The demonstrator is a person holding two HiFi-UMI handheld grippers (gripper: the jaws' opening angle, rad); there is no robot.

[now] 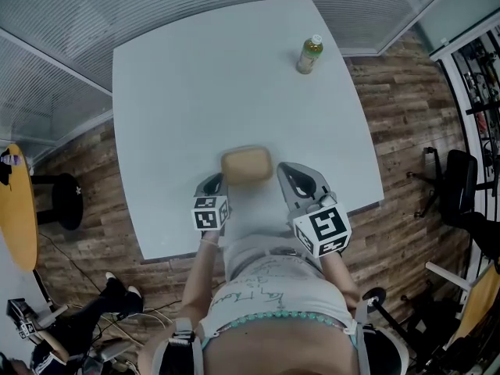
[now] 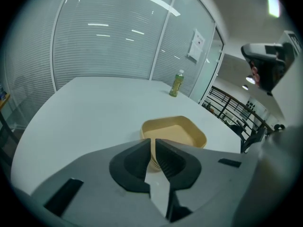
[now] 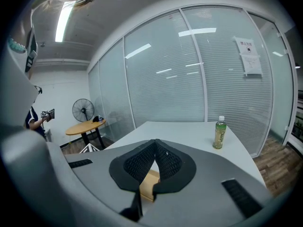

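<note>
Keep tan dish (image 1: 246,165) level near front edge of worktop (image 1: 195,92) — left tongs (image 2: 152,150) clamped on its rim, right tongs (image 3: 155,148) closed at tips beside it (grip doubtful). Expect tilt or slip from one-sided hold.

A white square laminate surface (image 1: 234,92) with rounded corners spreads ahead of the left claw (image 1: 216,180) and the right claw (image 1: 290,170). Under it lies a brown wood-plank floor (image 1: 406,116). Past the surface's far edge, ahead of both claws, stand glass partition walls with white horizontal blinds (image 1: 172,2). A white paper notice (image 3: 249,56) hangs on one pane, ahead and to the right of the right claw.

Well to the left of the left claw is a round yellow wooden table (image 1: 17,209) with a black round stool (image 1: 66,201) beside it and a black pedestal fan (image 3: 81,110) beyond. To the right of the right claw stands a black office chair (image 1: 457,180). A long ceiling strip light (image 3: 63,20) glows overhead.
</note>
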